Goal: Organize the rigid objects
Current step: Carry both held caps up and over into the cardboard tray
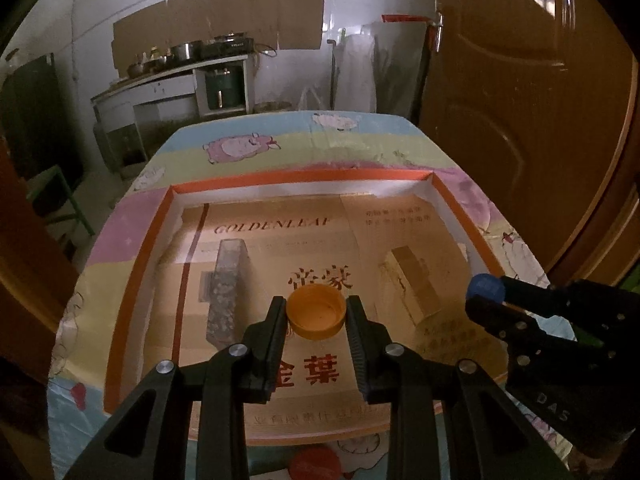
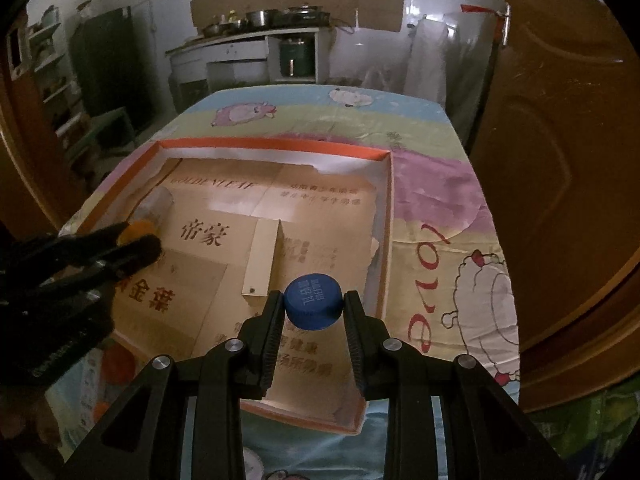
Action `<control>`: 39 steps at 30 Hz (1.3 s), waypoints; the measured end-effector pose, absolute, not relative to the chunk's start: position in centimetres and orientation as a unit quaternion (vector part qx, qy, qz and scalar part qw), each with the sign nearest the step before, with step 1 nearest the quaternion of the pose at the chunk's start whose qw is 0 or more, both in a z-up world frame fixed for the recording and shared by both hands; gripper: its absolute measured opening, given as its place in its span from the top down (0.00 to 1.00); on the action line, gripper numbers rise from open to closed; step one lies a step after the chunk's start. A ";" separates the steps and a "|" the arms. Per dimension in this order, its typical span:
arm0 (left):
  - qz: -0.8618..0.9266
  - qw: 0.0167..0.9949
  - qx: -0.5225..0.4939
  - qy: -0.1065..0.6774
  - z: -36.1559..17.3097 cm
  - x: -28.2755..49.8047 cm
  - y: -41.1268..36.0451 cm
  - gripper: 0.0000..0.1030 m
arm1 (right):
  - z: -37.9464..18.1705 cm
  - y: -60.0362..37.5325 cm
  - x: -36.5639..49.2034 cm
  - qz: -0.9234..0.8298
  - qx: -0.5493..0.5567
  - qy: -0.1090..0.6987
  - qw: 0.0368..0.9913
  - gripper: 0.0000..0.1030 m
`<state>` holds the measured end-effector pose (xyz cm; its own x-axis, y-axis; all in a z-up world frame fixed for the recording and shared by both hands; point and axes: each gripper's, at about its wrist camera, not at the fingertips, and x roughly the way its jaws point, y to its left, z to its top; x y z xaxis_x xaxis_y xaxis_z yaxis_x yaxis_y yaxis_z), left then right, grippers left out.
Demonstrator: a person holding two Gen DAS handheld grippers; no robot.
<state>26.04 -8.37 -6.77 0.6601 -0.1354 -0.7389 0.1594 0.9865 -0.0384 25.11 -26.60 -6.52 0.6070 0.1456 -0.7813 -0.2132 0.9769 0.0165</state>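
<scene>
My left gripper (image 1: 316,314) is shut on an orange bottle cap (image 1: 316,312), its hollow side facing the camera, held above the shallow orange-rimmed box (image 1: 280,180). Over the box's right side my right gripper (image 2: 314,306) is shut on a blue bottle cap (image 2: 314,300) with printed characters on top. In the left wrist view the right gripper (image 1: 482,292) shows at the right edge with the blue cap (image 1: 485,286). The left gripper (image 2: 136,240) and orange cap (image 2: 140,227) appear at the left of the right wrist view.
Inside the box lie a tall clear speckled block (image 1: 226,284) at the left and a cream carton (image 2: 262,260) at the right. A red cap (image 1: 316,465) sits on the cartoon-print tablecloth (image 2: 440,200) before the box. A wooden door (image 1: 520,120) stands to the right.
</scene>
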 end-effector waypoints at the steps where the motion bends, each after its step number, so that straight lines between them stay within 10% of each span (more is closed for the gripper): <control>1: -0.081 0.910 0.015 0.406 -6.9 26.1 -8.4 0.71 | -6.6 -26.5 25.1 0.101 -0.041 0.432 0.895 0.70; 39: -0.105 0.891 0.038 0.440 -9.8 25.7 -9.6 0.69 | -8.9 -25.1 25.3 0.107 -0.051 0.466 0.877 0.69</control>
<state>25.73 -9.63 -9.78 0.5902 -0.1542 -0.7924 0.2214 0.9749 -0.0248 25.31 -25.13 -8.86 0.5435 0.1394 -0.8278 -0.2346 0.9721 0.0097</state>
